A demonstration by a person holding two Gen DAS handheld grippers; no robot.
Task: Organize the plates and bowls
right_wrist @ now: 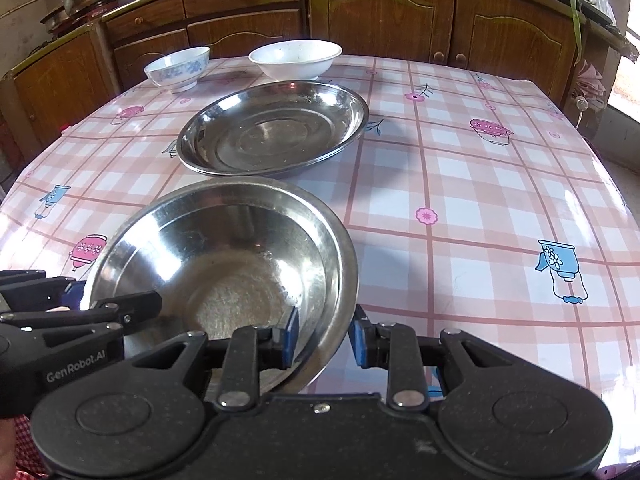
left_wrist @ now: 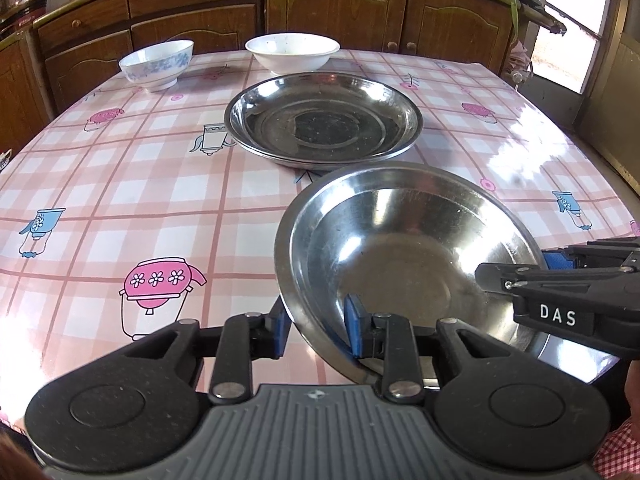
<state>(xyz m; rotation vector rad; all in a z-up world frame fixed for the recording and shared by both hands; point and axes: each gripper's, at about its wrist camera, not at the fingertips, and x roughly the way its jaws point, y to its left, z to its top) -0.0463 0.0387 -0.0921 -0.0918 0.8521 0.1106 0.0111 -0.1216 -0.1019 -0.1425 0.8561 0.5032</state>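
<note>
Steel dish (left_wrist: 400,248): I see it shiny, empty, tilted, nearest me.
Steel plates (left_wrist: 323,120): stacked flat, just beyond the dish.
White bowl (left_wrist: 292,53): upright behind the plates.
Blue-patterned bowl (left_wrist: 157,65): left of the white bowl.

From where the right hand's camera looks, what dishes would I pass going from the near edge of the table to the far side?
Near steel plate held at its rim, then the wide steel plate lying flat, then the plain white bowl, with wooden cabinets beyond.

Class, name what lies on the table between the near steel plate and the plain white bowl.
The larger steel plate lies there, between the near steel plate and the white bowl; both wrist views show it.
</note>
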